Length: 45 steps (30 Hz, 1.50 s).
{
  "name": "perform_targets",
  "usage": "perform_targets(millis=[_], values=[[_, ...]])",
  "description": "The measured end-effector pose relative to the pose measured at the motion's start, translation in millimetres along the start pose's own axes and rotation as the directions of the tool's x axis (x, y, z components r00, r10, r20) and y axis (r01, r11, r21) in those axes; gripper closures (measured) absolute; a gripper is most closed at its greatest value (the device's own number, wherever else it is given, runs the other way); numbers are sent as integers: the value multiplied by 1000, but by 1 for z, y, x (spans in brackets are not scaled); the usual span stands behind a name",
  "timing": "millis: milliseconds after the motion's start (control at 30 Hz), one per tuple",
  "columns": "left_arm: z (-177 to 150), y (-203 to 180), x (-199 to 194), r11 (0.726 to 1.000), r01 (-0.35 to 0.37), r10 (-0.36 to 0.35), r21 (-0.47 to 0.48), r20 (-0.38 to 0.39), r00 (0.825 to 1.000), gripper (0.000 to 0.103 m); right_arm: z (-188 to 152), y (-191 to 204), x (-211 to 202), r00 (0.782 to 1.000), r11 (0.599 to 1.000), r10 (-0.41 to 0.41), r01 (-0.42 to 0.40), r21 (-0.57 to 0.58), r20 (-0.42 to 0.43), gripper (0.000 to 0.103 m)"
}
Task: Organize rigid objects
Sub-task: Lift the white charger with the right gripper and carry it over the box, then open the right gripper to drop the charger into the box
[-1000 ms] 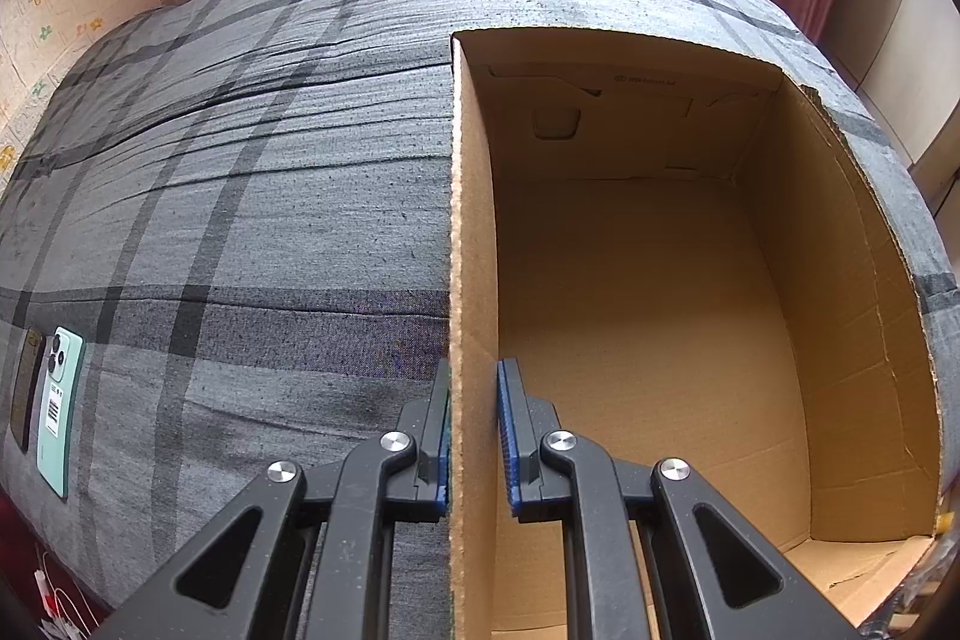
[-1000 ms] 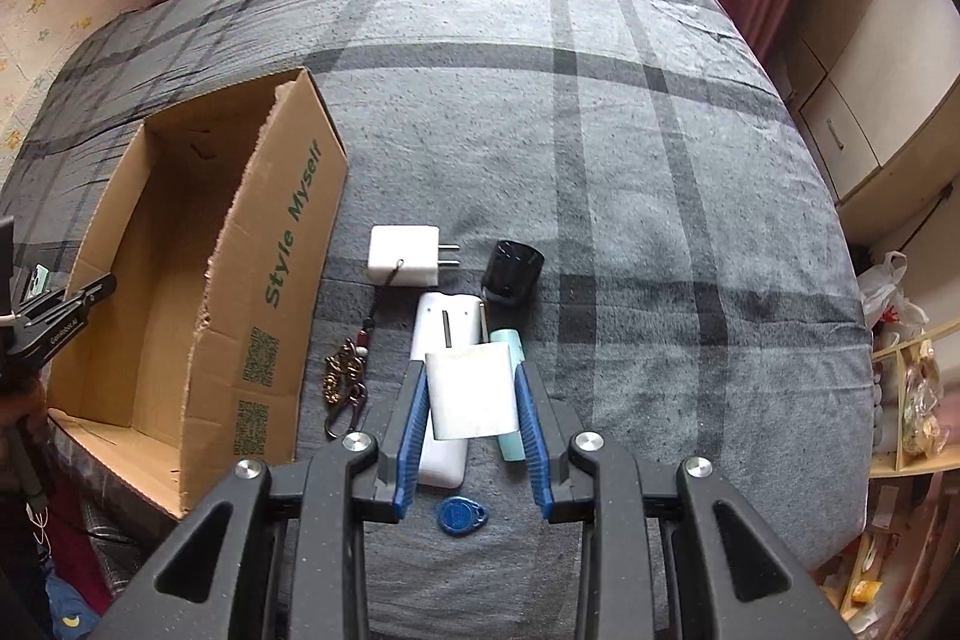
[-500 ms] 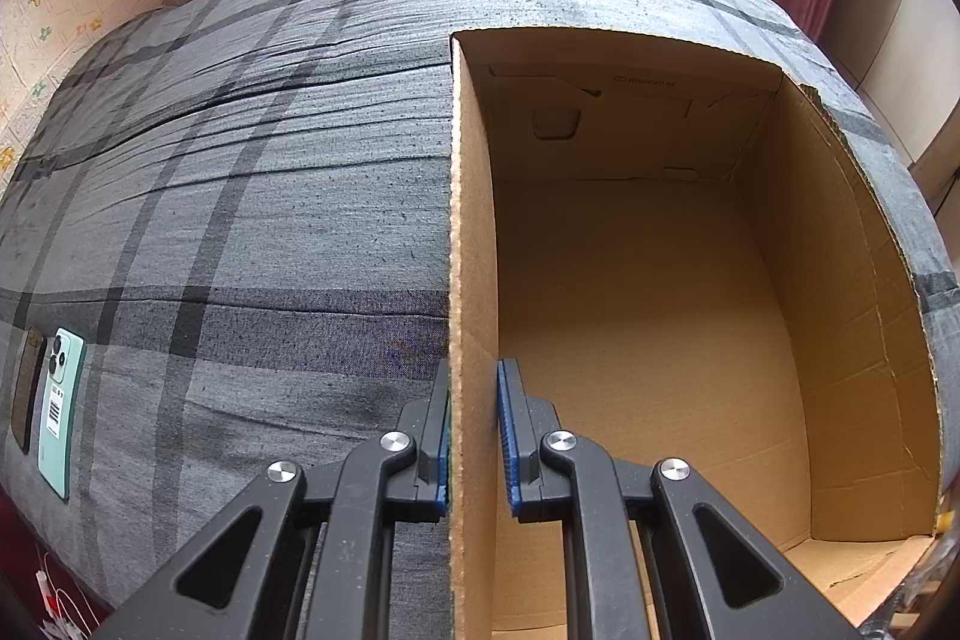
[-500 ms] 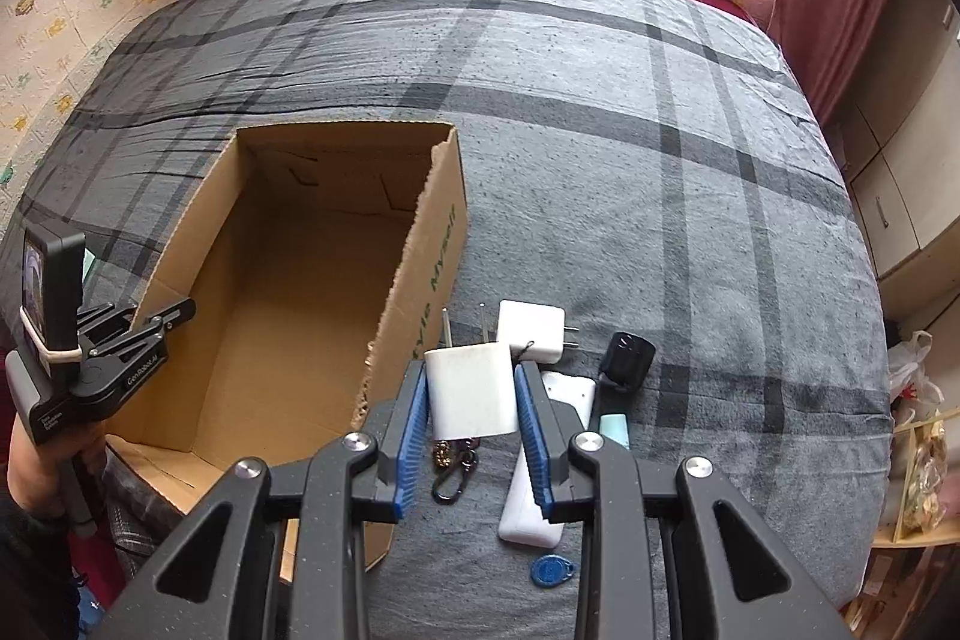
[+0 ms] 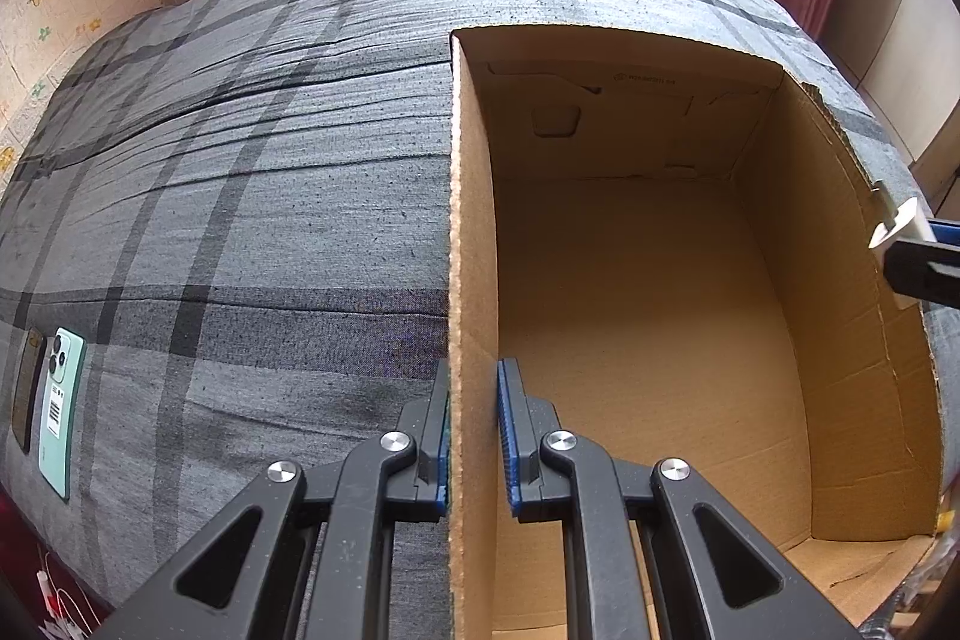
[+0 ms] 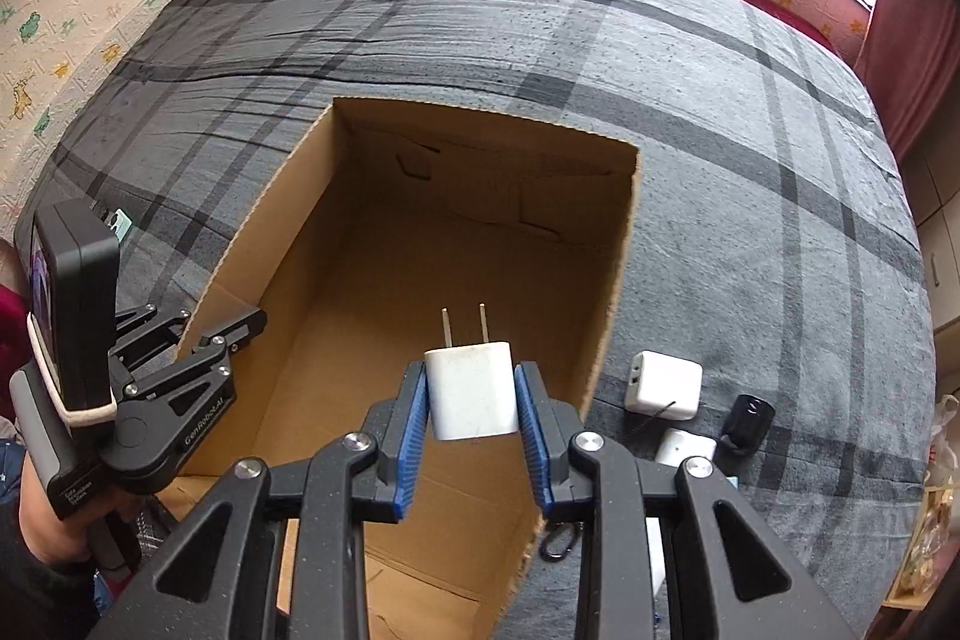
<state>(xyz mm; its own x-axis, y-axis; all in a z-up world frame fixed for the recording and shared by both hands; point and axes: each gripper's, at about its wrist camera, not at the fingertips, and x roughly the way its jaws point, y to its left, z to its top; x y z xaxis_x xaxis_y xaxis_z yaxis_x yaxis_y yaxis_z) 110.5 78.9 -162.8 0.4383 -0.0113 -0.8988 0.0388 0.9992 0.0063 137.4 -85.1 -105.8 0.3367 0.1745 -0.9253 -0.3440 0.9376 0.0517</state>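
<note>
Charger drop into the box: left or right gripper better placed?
Right. The right gripper is shut on the white charger, and its view shows it in front of the cardboard box opening. The left gripper is clamped on the box's side wall, steadying it.

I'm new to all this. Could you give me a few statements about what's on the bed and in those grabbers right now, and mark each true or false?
1. The right gripper holds a white charger. True.
2. The cardboard box already has several items inside. False: its floor looks bare.
3. The left gripper is clamped on a wall of the box. True.
4. The charger's prongs point down into the gripper. False: they stick out away from it, over the box.
5. A second white charger lies on the blanket outside the box. True.
6. The green phone lies inside the box. False: it lies on the blanket.
</note>
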Motion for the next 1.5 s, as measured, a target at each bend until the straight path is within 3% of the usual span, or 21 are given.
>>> perform_targets(millis=[367, 733, 1167, 1267, 1500], values=[[0, 0, 0, 1000, -4, 4, 3, -2, 1000, 89, 17, 34, 64, 995, 999, 29, -30, -17, -100, 72], [1, 1, 0, 1000, -4, 4, 1, -2, 1000, 89, 10, 41, 119, 971, 1000, 15, -14, 7, -237, 72], [1, 1, 1, 1000, -2, 2, -3, -3, 1000, 89, 8, 45, 116, 974, 1000, 25, -27, -6, -223, 71], [1, 1, 1, 1000, -4, 4, 0, -2, 1000, 89, 5, 42, 106, 978, 1000, 19, -23, -14, -207, 63], [1, 1, 0, 1000, -3, 3, -1, -1, 1000, 89, 3, 43, 91, 983, 1000, 7, -10, -14, -185, 61]])
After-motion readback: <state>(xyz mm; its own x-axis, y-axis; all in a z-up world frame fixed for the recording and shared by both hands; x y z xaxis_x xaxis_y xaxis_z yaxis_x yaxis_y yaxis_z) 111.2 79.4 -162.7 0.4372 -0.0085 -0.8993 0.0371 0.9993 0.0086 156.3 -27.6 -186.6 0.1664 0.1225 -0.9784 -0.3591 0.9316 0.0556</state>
